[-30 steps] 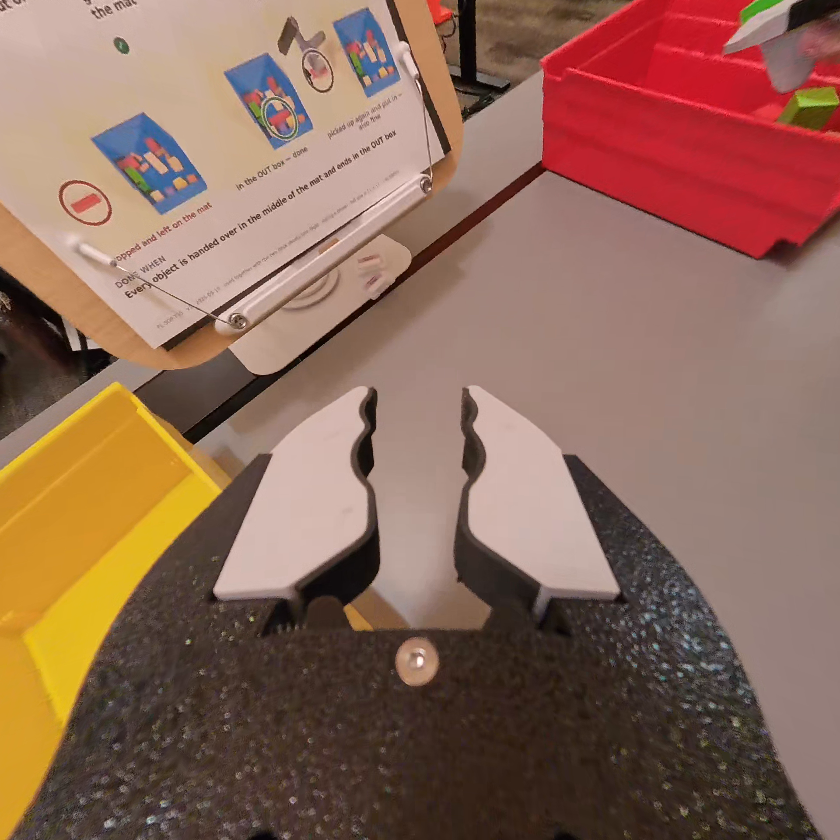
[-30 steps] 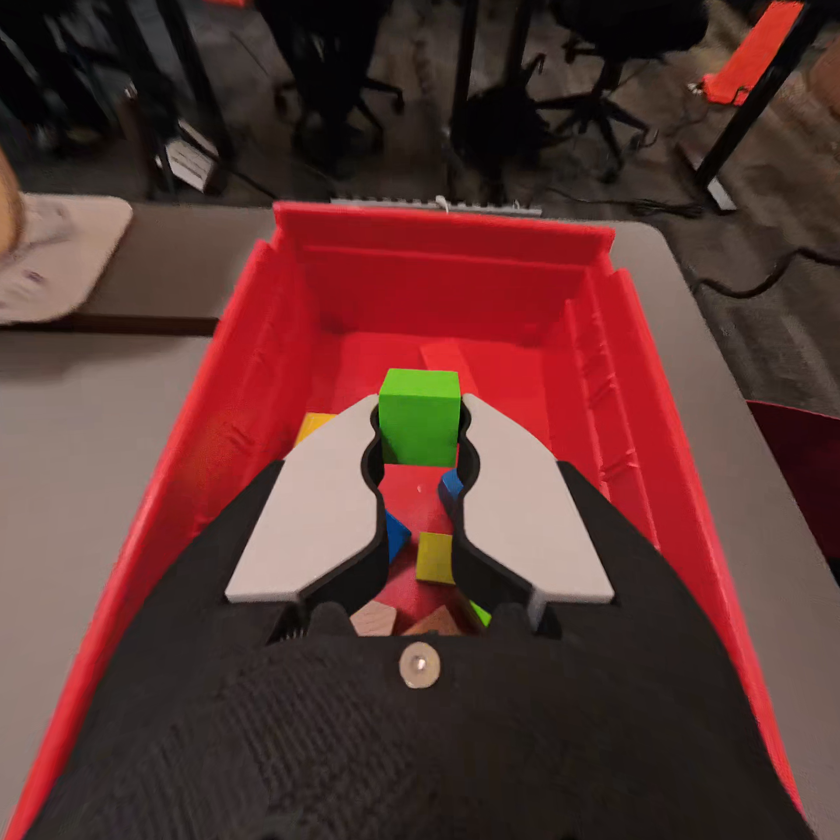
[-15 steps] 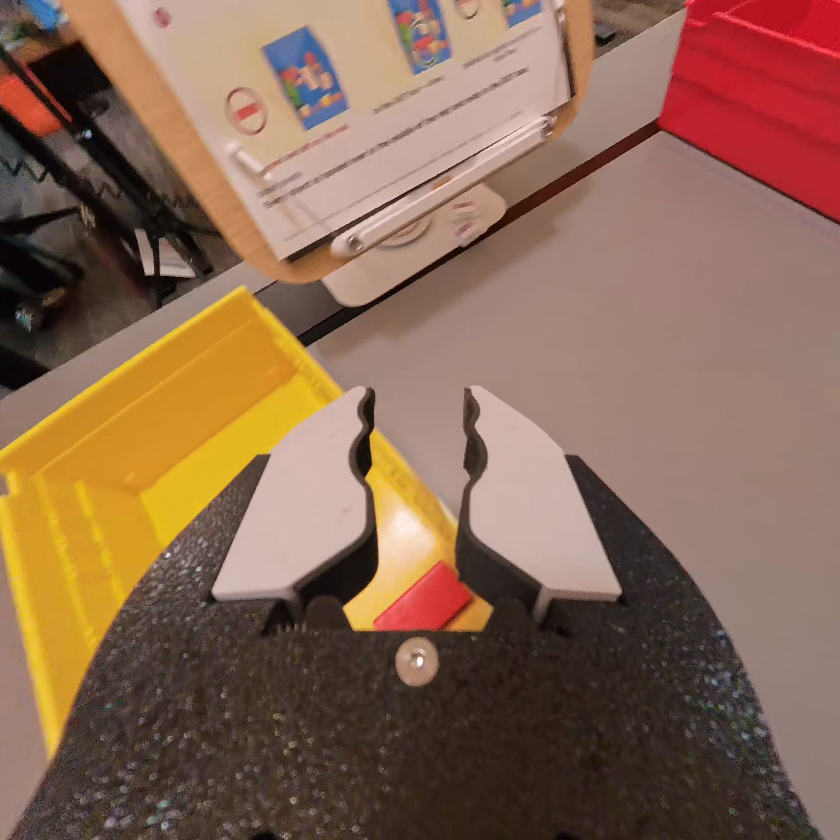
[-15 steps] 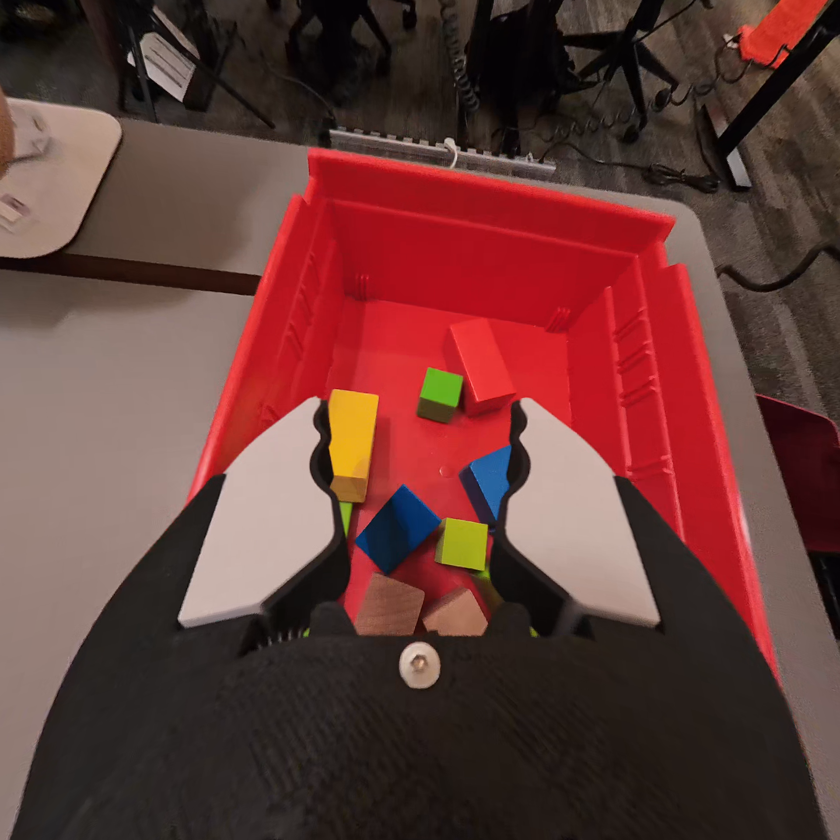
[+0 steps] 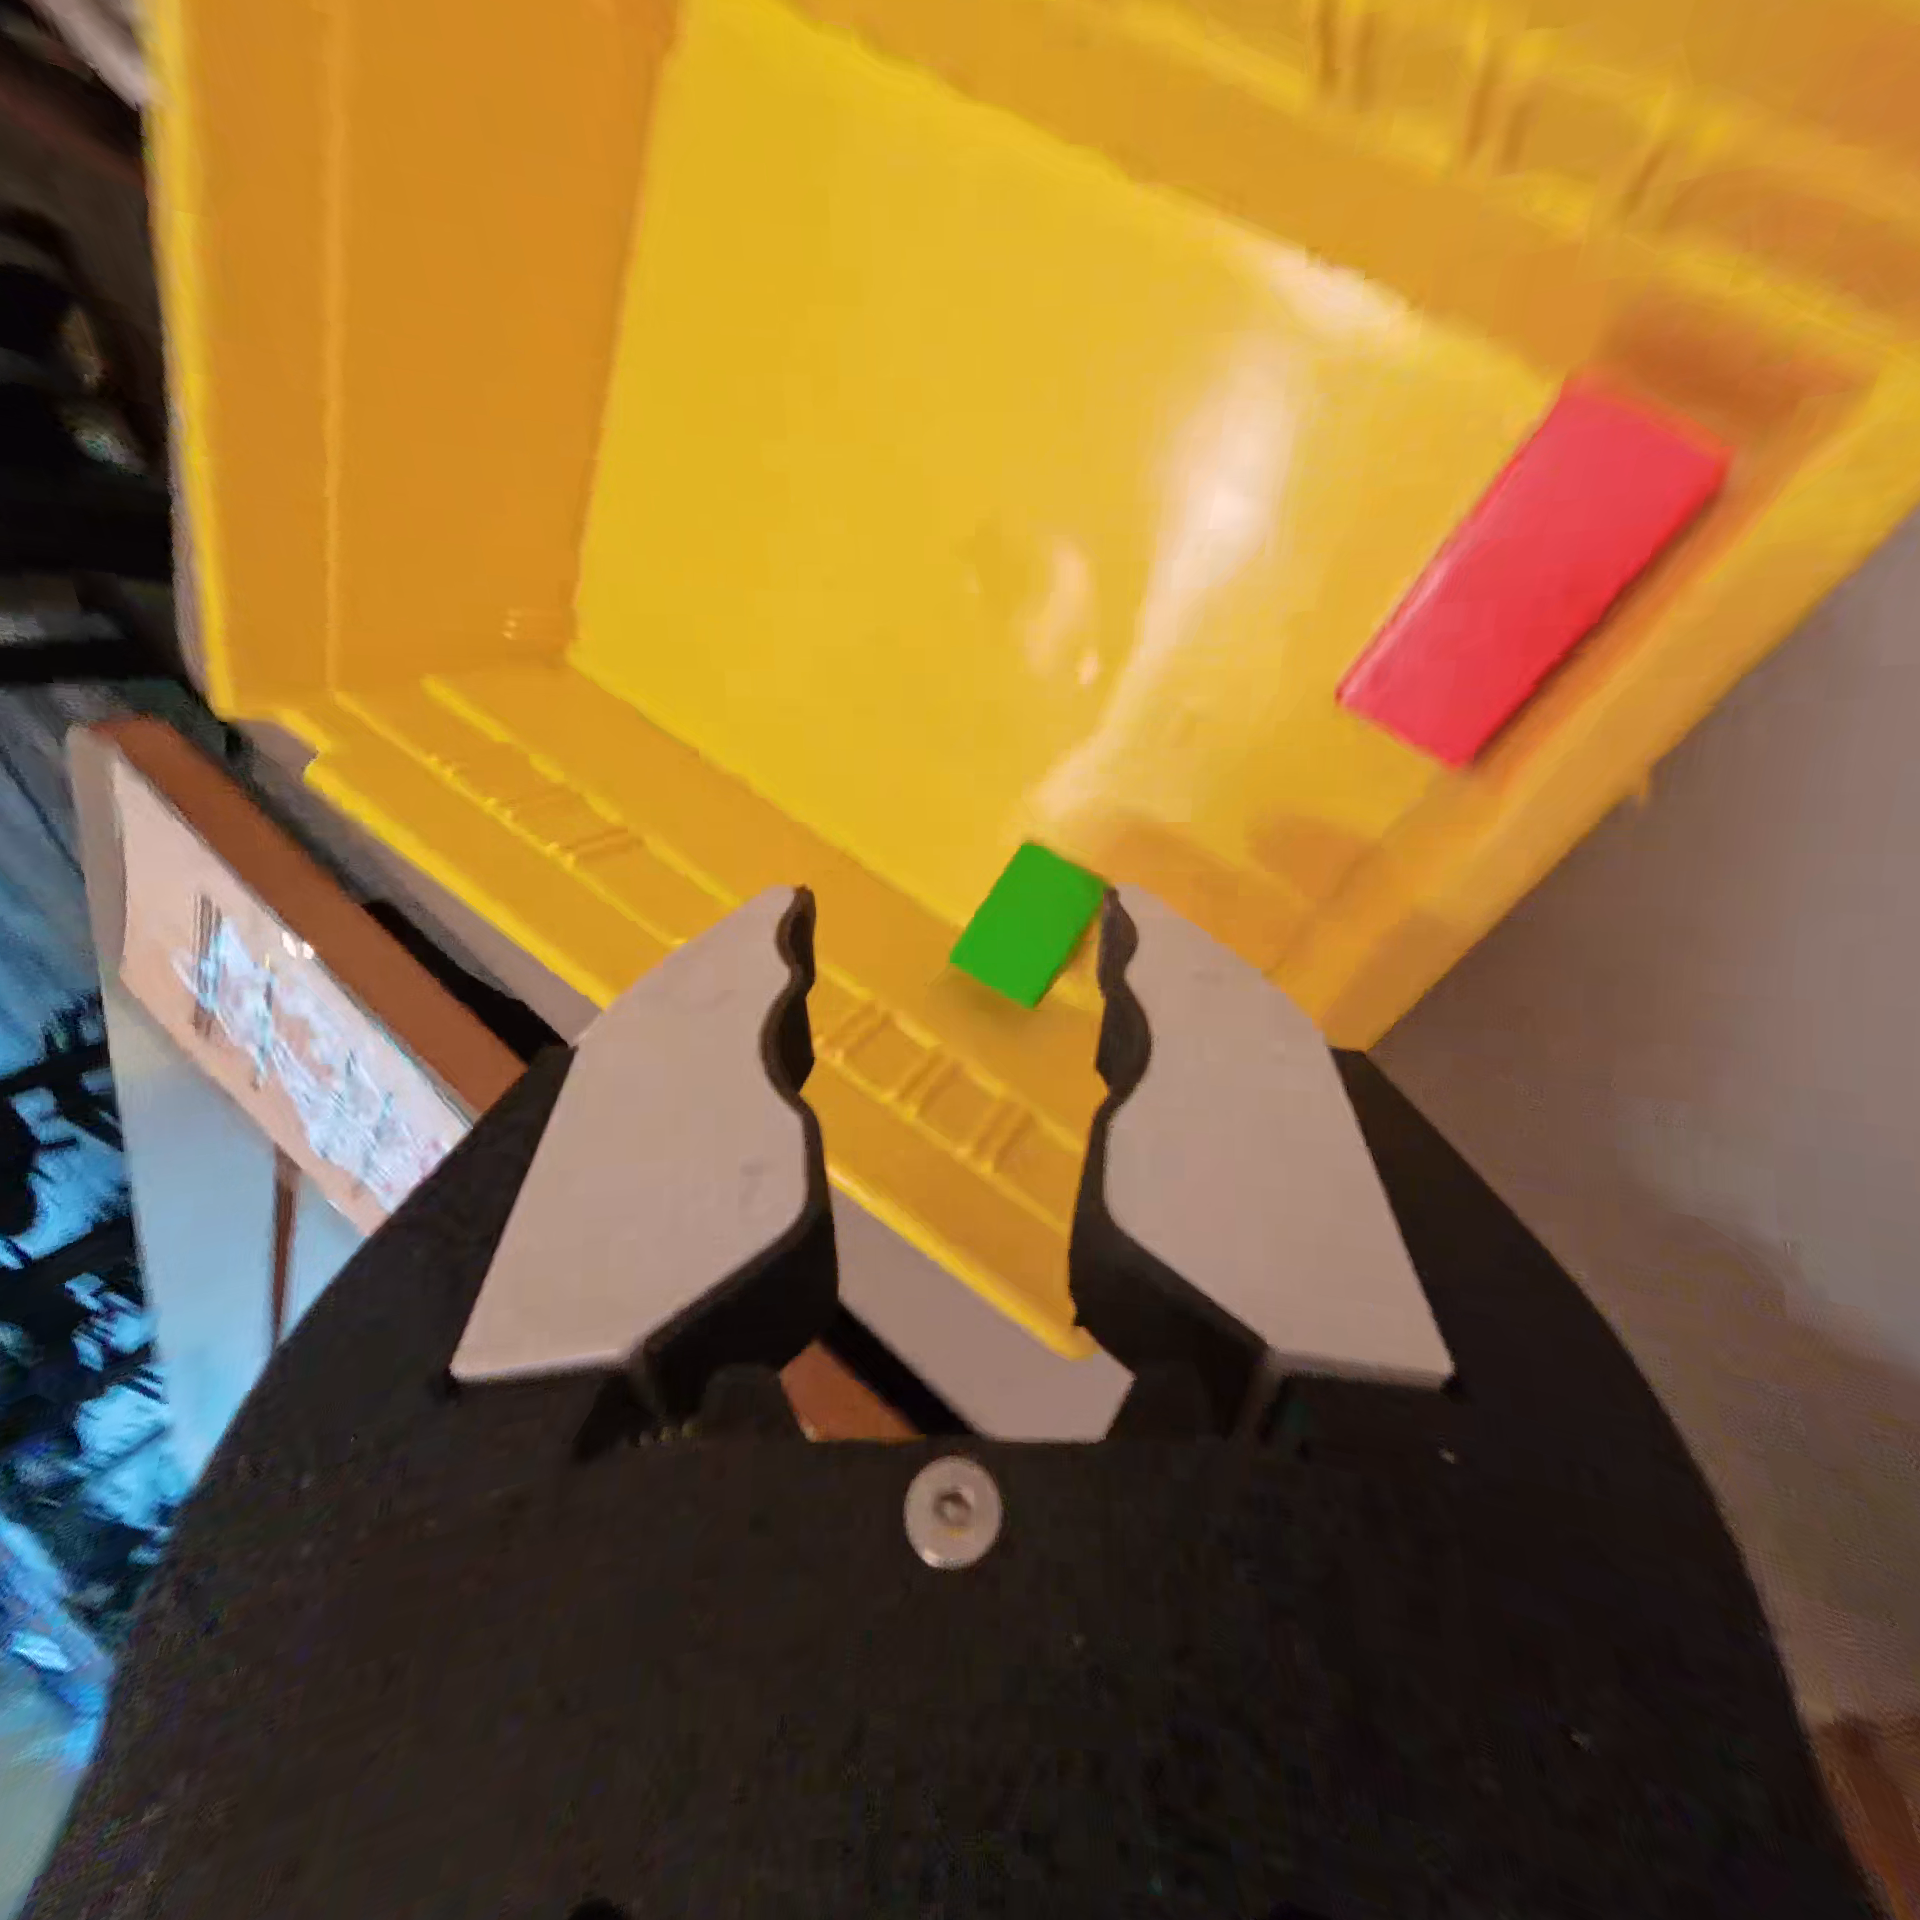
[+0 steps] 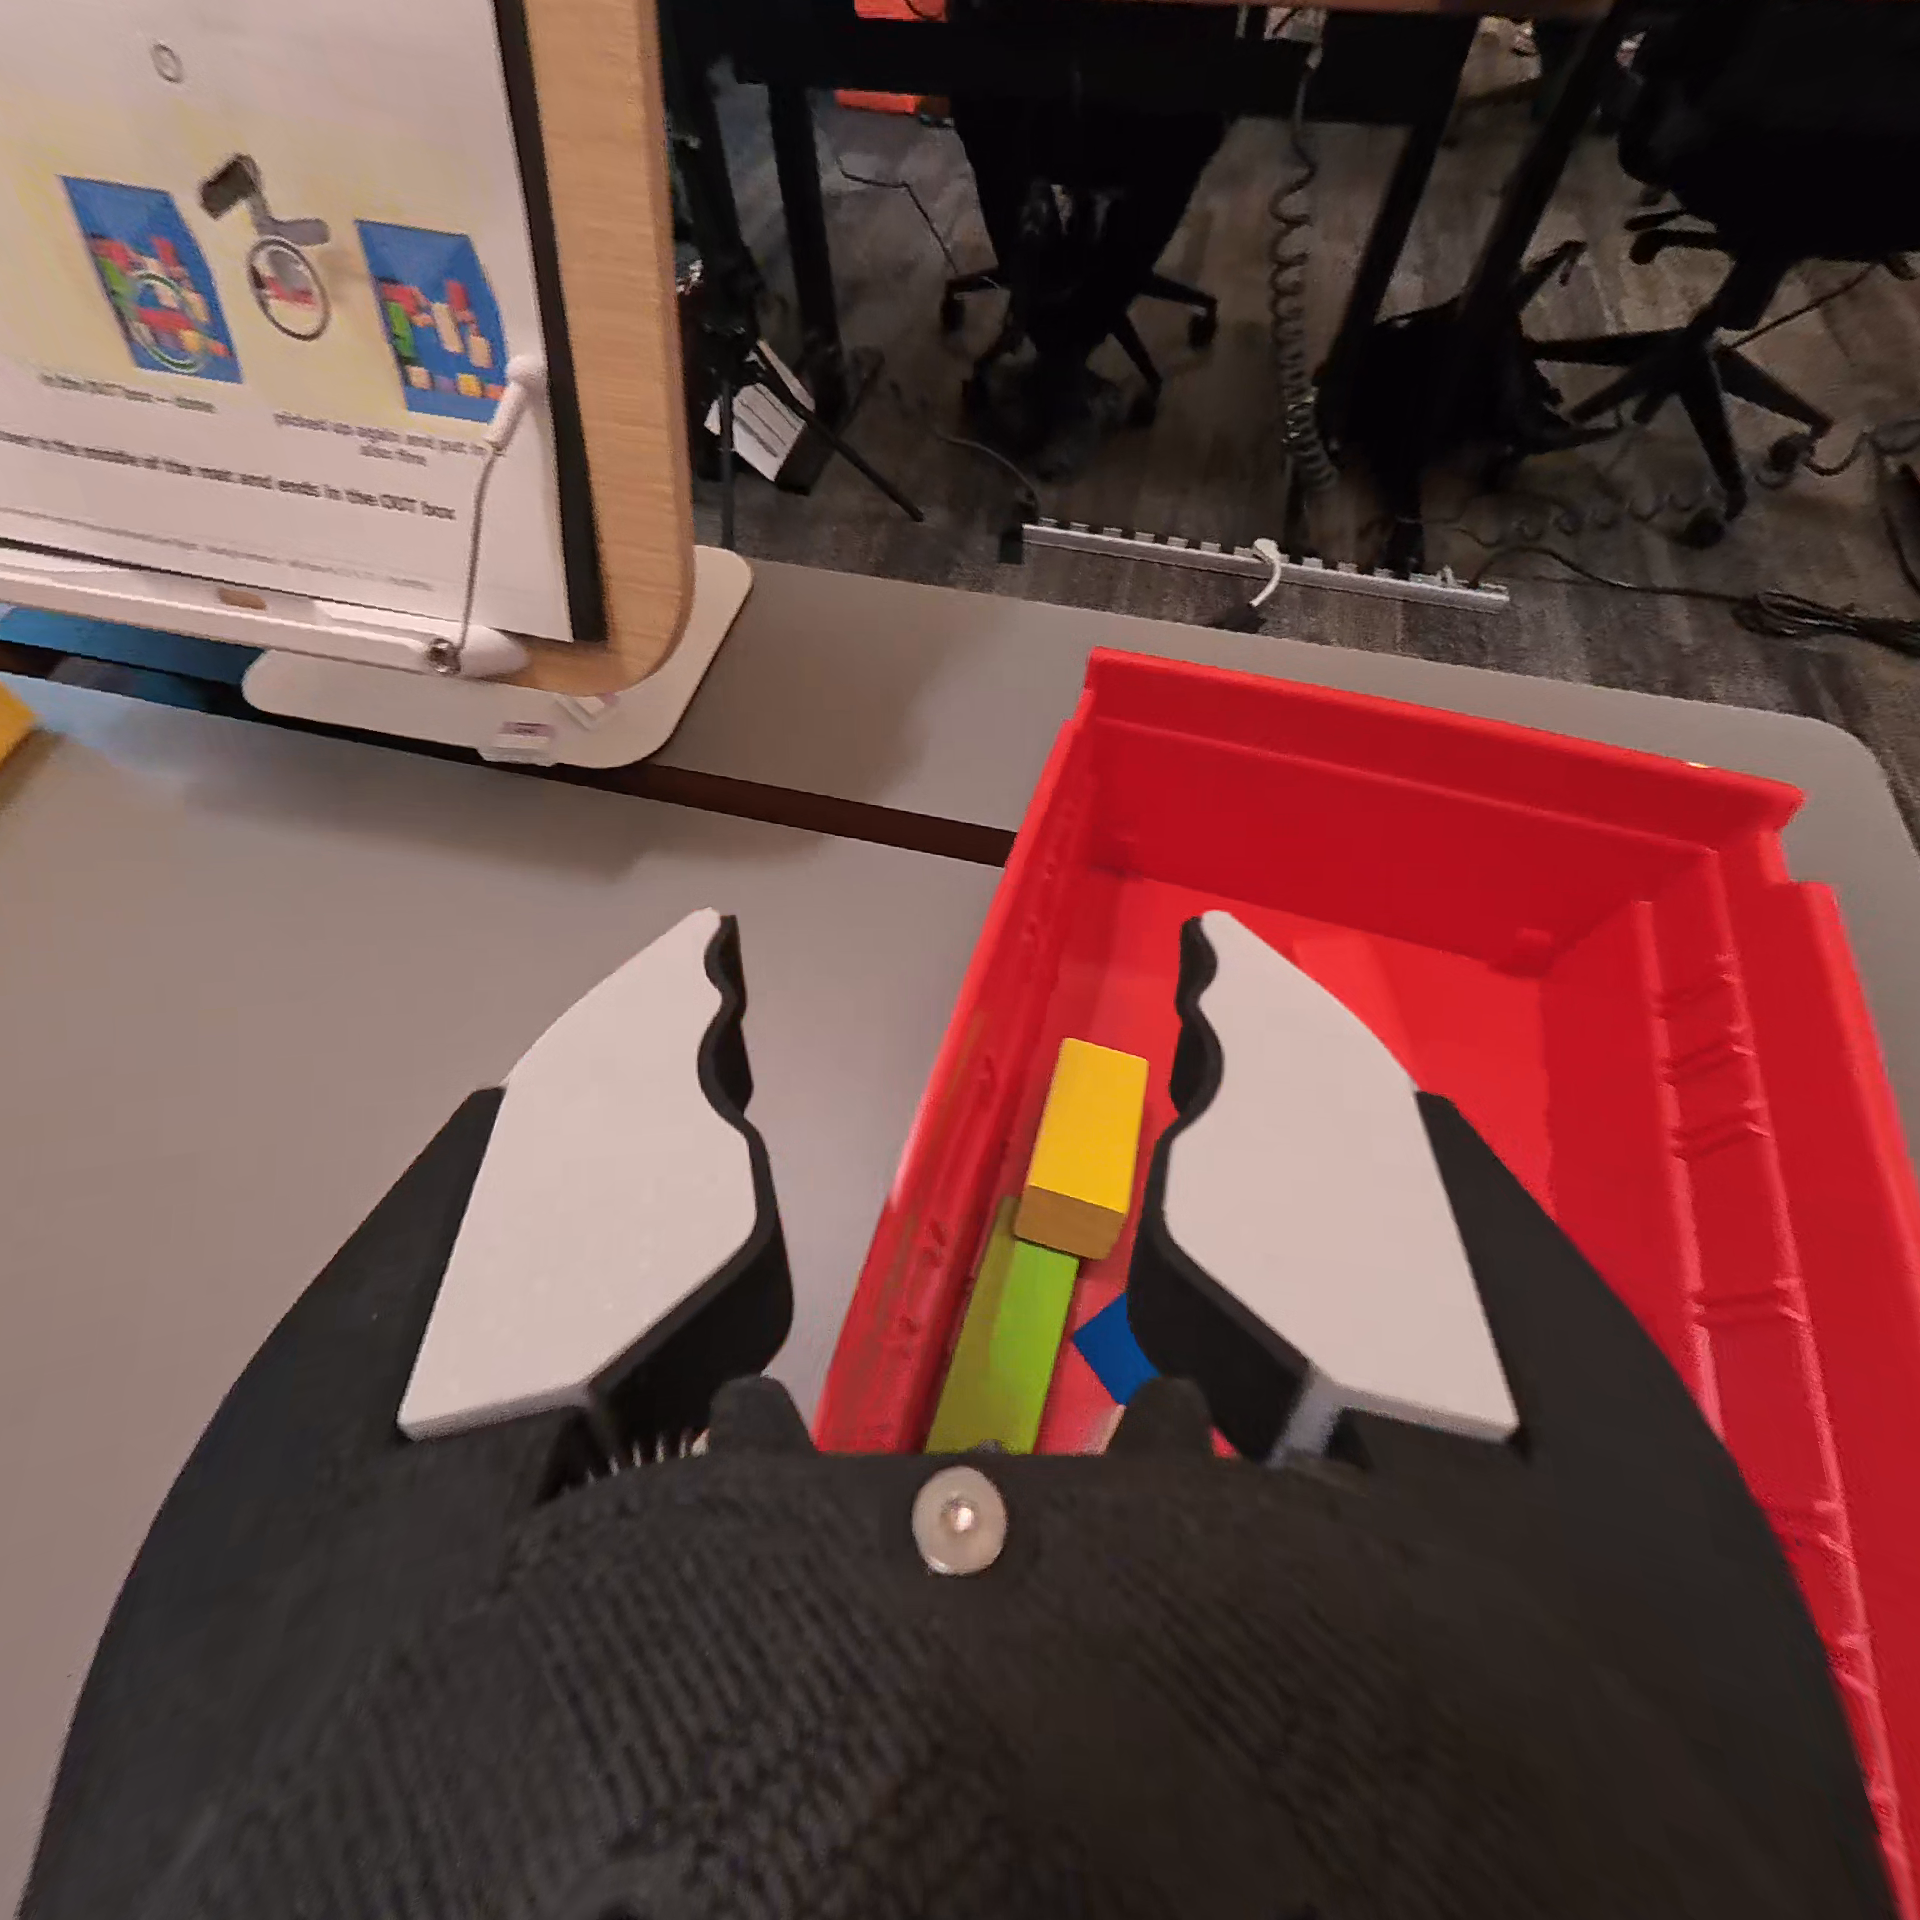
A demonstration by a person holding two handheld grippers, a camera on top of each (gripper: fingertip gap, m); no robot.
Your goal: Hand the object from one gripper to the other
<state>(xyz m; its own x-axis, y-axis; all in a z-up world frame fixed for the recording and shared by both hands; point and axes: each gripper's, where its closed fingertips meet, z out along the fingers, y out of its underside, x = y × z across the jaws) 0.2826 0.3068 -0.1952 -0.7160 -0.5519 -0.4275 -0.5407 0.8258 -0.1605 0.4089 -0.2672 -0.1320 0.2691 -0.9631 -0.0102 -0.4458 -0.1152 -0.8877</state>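
My left gripper (image 5: pixel 954 914) is open and empty, and it looks down over the near wall of a yellow bin (image 5: pixel 416 416). A small green block (image 5: pixel 1023 925) lies in the bin just past my right fingertip, with no pad pressing on it. A flat red block (image 5: pixel 1527 582) lies in the bin at the right. My right gripper (image 6: pixel 958 930) is wide open and empty above the left wall of a red bin (image 6: pixel 1455 790). A yellow block (image 6: pixel 1086 1143), a long green block (image 6: pixel 1008 1340) and a blue block (image 6: pixel 1112 1351) lie in the red bin below it.
A wooden instruction board (image 6: pixel 312 312) on a white stand stands at the table's back left. The grey table (image 6: pixel 312 987) stretches left of the red bin. Office chairs and cables are on the floor beyond. The left wrist view is blurred.
My right gripper let go of the green cube in the red bin, opened wide and drew back to the left. My left gripper swung left over the yellow bin, still open.
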